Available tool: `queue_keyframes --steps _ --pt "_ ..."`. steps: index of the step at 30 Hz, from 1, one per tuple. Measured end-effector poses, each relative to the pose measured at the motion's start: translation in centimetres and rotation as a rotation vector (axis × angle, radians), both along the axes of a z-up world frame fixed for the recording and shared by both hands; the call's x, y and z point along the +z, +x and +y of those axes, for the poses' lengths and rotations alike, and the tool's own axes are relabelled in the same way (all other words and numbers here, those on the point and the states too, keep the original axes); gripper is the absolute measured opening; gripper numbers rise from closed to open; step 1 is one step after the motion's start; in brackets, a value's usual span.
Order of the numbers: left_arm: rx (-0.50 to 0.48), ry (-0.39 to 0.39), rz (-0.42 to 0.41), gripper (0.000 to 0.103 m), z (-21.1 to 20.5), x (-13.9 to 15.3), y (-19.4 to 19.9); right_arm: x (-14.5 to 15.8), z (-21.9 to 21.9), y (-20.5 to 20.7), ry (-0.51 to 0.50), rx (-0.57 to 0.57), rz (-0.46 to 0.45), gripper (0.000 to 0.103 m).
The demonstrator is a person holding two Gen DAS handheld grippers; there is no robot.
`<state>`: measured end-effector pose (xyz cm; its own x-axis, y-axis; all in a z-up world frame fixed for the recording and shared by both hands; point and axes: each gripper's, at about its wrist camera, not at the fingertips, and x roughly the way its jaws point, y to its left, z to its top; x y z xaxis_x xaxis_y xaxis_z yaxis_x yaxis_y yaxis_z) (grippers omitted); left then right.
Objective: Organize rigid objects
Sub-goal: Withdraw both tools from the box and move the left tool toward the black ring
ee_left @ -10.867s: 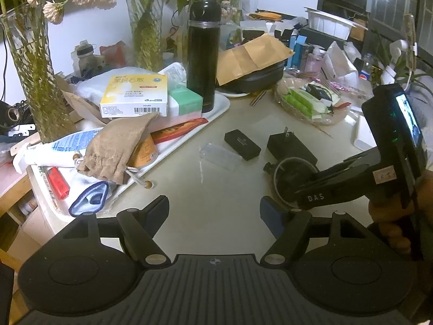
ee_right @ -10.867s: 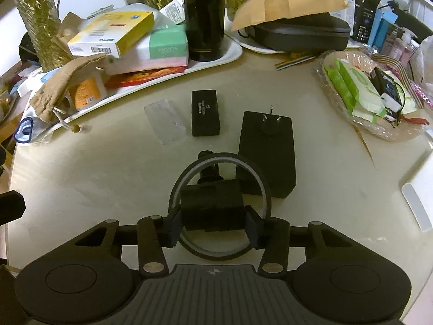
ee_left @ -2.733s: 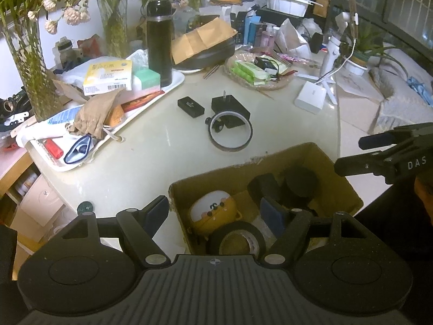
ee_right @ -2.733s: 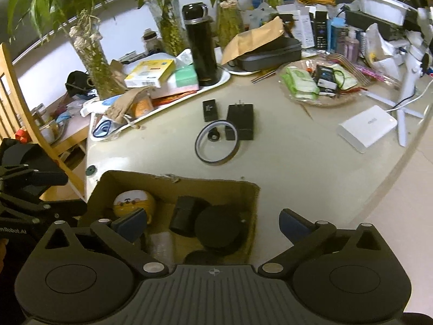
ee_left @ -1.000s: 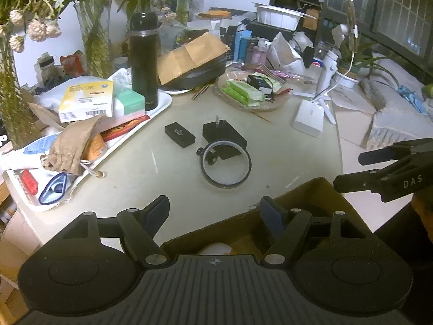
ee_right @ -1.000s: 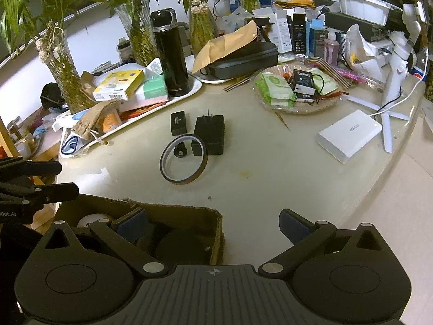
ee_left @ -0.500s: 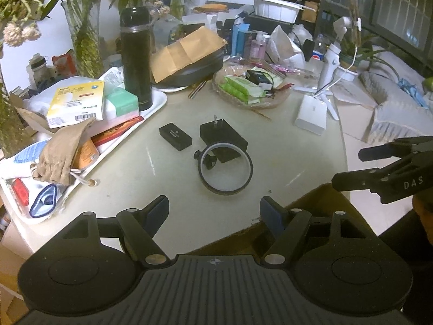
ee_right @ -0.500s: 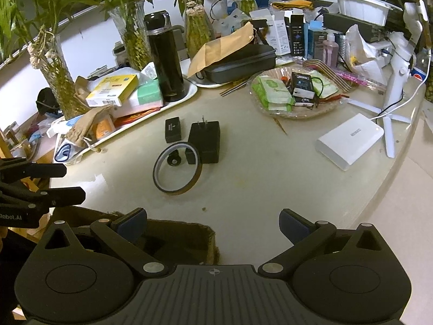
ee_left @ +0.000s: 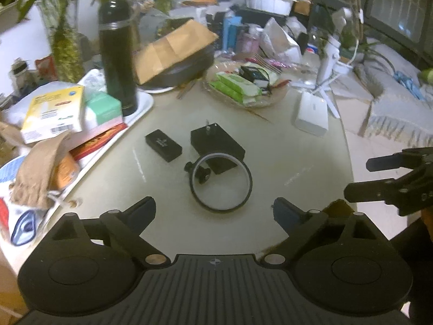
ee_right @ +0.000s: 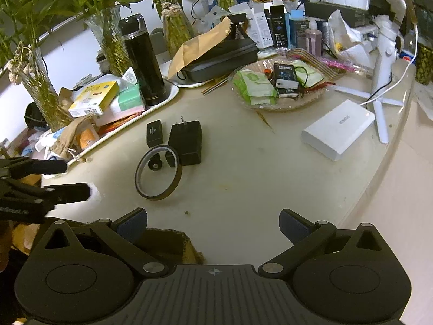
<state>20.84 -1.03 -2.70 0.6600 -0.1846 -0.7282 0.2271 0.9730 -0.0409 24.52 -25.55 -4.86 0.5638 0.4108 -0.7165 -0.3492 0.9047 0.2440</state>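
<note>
Well, both grippers are empty: left gripper (ee_left: 213, 207) fingers opening, right gripper (ee_right: 213, 222) fingers spread. Three black things lie on the surface (ee_right: 257, 168): one tape ring (ee_right: 158, 173), one charger (ee_right: 187, 142), one small box (ee_right: 154, 133).

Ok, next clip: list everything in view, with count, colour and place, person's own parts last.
tape ring: 1, dark, table centre
plug adapter: 1, black, touching the ring's far edge
small box: 1, black, left of adapter
flask: 1, black, upright on white tray
power brick: 1, white, table right
cardboard box: 1, brown, near edge
left gripper: jaws opening, nothing between
right gripper: open, empty
</note>
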Motion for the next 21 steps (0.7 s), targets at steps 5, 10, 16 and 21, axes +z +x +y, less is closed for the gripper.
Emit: queue_keyframes --steps 5,10,16,21 --pt "-0.033 0.046 0.028 0.098 -1.0 -1.0 2.2 -0.1 -0.5 0.2 0.029 -0.017 0.013 0.103" --pt "-0.061 0.06 0.093 0.099 -1.9 -2.7 4.8 -0.1 -1.4 0.5 0.061 -0.055 0.029 0.103" --pt "-0.046 0.055 0.153 0.099 -2.4 -4.5 7.5 0.0 -1.2 0.1 0.04 -0.048 0.004 0.103" --pt "-0.02 0.044 0.212 0.099 -2.7 -5.5 9.0 0.0 -1.3 0.3 0.065 -0.035 0.015 0.103"
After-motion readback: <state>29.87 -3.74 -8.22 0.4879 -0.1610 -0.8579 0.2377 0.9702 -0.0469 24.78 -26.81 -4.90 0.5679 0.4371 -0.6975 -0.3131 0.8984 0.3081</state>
